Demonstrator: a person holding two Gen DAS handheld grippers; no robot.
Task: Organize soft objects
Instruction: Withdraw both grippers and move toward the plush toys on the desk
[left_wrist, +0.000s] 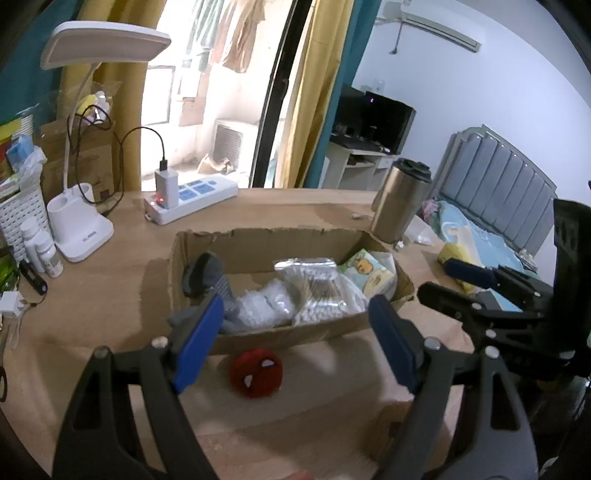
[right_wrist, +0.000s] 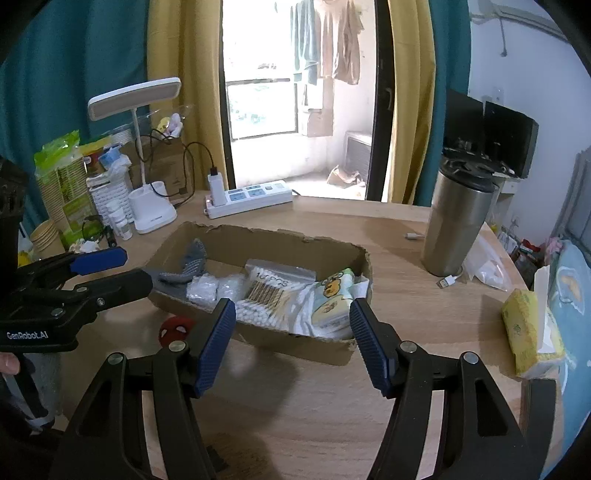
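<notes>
A shallow cardboard box (left_wrist: 258, 243) (right_wrist: 280, 243) on the wooden desk holds a grey sock (left_wrist: 207, 277) (right_wrist: 190, 258), clear bags of cotton pads (left_wrist: 266, 302) (right_wrist: 207, 286), a bag of cotton swabs (left_wrist: 321, 284) (right_wrist: 266, 291) and a tissue pack with a yellow cartoon (left_wrist: 369, 273) (right_wrist: 332, 299). A red plush ball (left_wrist: 255, 373) (right_wrist: 176, 328) lies on the desk in front of the box. My left gripper (left_wrist: 295, 339) is open and empty, just above and behind the ball. My right gripper (right_wrist: 291, 339) is open and empty, in front of the box's right half.
A steel tumbler (right_wrist: 458, 221) (left_wrist: 400, 199) stands right of the box. A yellow tissue pack (right_wrist: 524, 328) lies at the desk's right edge. A power strip (right_wrist: 251, 197), desk lamp (right_wrist: 151, 210) and small bottles (right_wrist: 118, 218) stand behind and left.
</notes>
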